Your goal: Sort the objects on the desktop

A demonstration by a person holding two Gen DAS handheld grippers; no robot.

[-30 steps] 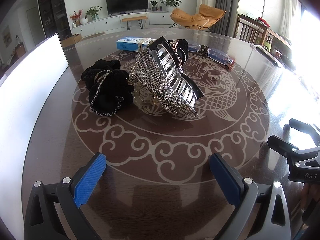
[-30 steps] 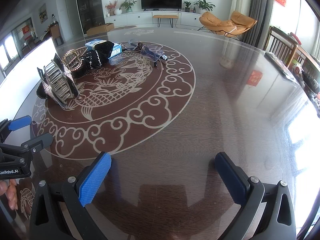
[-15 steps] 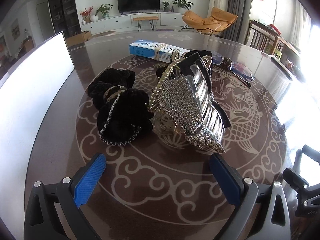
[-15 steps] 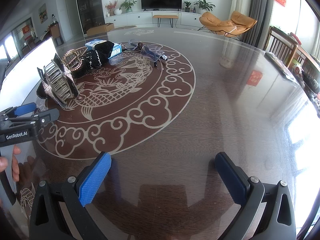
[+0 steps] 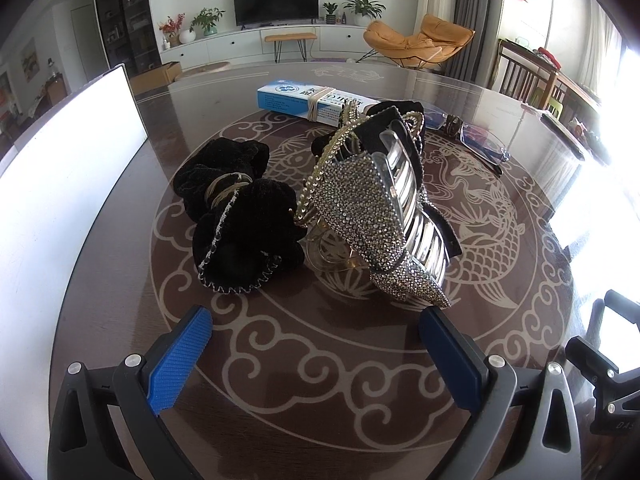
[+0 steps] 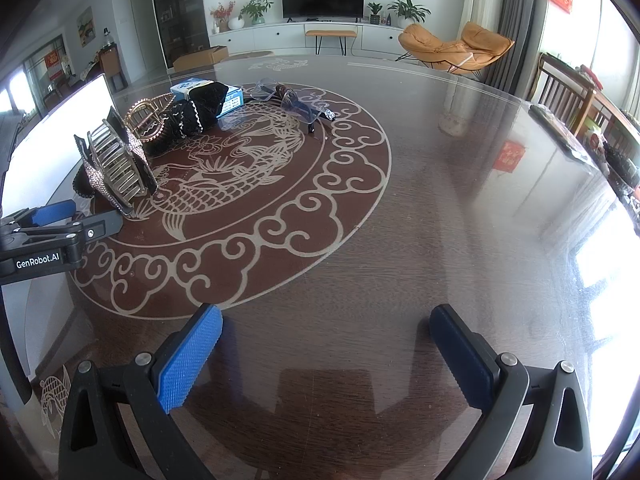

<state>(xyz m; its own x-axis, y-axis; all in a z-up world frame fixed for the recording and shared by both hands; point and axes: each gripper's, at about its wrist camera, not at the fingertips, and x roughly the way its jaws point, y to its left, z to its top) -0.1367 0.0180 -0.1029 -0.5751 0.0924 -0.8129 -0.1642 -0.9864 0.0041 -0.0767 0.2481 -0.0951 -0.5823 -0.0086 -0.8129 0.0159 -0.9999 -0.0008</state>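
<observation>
A rhinestone hair claw clip (image 5: 376,208) stands in the middle of the round table, also in the right wrist view (image 6: 116,164). A black velvet scrunchie (image 5: 236,216) lies just left of it. Behind are a gold clip with a black fabric piece (image 6: 176,120), a blue-white box (image 5: 308,100) and clear glasses (image 5: 480,144). My left gripper (image 5: 316,336) is open and empty, just short of the claw clip and scrunchie. My right gripper (image 6: 326,332) is open and empty over bare table, well right of the pile.
A white board (image 5: 60,200) stands along the table's left edge. The dark glass table (image 6: 440,220) stretches bare to the right. The left gripper's body (image 6: 48,236) shows at the right wrist view's left edge. Chairs stand at the far right.
My left gripper has moved forward toward the claw clip and scrunchie, which now loom larger and nearer. My right gripper has stayed still.
</observation>
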